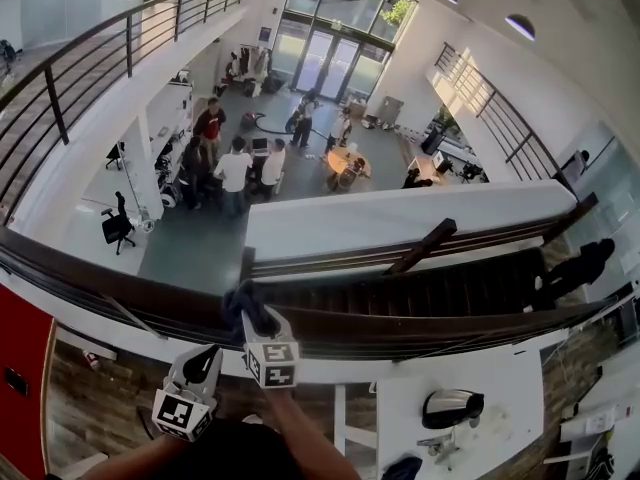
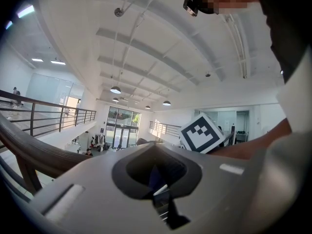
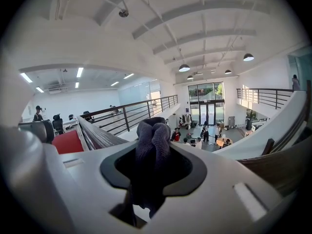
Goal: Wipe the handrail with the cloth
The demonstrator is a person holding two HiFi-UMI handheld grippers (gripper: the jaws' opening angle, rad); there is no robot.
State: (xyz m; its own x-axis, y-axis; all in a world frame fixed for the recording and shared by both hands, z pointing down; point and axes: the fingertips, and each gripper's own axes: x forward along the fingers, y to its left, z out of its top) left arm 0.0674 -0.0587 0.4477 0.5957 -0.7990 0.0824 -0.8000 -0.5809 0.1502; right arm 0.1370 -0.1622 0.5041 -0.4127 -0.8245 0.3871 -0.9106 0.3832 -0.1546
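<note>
The dark wooden handrail curves across the head view from left to right, in front of me. A dark grey cloth is bunched on top of it, and my right gripper is shut on that cloth. In the right gripper view the cloth fills the jaws of the right gripper, with the handrail running off to the left. My left gripper hangs lower left, short of the rail, jaws together and holding nothing. From the left gripper the handrail shows at left.
Beyond the rail is an open drop to a ground floor where several people stand. A wooden staircase descends to the right. A black metal balcony railing runs along the upper left. A white desk and a red wall lie below.
</note>
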